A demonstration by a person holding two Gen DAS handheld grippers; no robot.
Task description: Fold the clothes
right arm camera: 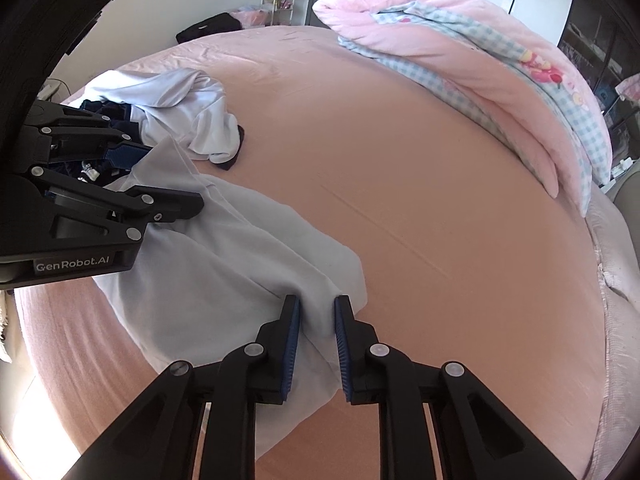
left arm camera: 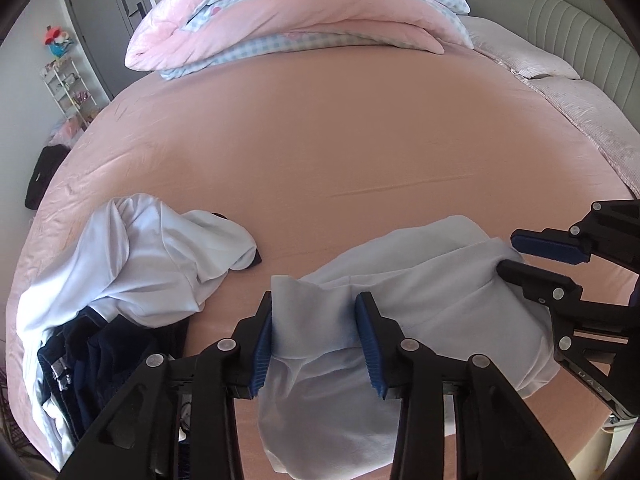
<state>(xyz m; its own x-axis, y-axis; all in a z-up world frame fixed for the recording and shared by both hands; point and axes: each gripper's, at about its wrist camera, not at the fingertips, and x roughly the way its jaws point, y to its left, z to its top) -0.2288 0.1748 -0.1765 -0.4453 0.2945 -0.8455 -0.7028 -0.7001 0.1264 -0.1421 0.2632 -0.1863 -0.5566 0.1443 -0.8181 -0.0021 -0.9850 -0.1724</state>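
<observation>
A pale blue garment (left arm camera: 420,280) (right arm camera: 224,264) lies crumpled at the near edge of the pink bed sheet (left arm camera: 320,140). My left gripper (left arm camera: 316,304) (right arm camera: 172,176) is shut on one bunched edge of it, the cloth filling the gap between its blue pads. At the garment's other end my right gripper (right arm camera: 316,302) (left arm camera: 507,252) is shut on a fold of the same cloth. To the left sits a heap of white clothes (left arm camera: 132,256) (right arm camera: 180,100) over dark navy pieces (left arm camera: 100,352).
A folded pink and blue-checked quilt (left arm camera: 300,20) (right arm camera: 480,80) lies at the far side of the bed. Pale pillows (left arm camera: 560,92) rest against a grey padded headboard (left arm camera: 560,12). Beyond the bed's left edge stand a white shelf rack (left arm camera: 64,80) and a black bag (left arm camera: 44,176).
</observation>
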